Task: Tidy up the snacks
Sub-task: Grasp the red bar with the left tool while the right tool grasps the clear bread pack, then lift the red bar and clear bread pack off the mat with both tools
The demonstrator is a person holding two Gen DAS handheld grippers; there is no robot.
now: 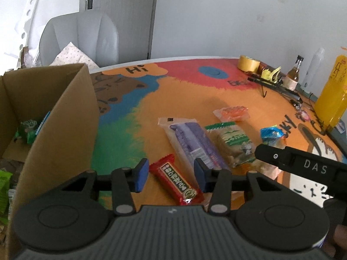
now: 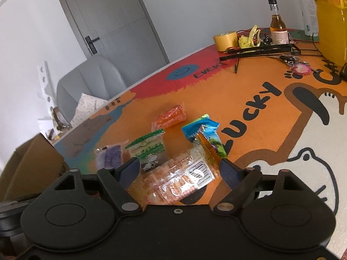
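Note:
A red snack bar lies on the colourful table mat, and my left gripper hovers over it. Its blue pads stand on either side of the bar and do not touch it. Beyond lie a purple packet, a green packet, an orange packet and a blue packet. My right gripper is wide open over a clear orange-printed packet, with the blue packet just ahead. A cardboard box at the left holds green snacks.
At the table's far right stand a yellow tape roll, a small amber bottle, a tall yellow box, a black folding stand and keys. A grey chair sits behind the box.

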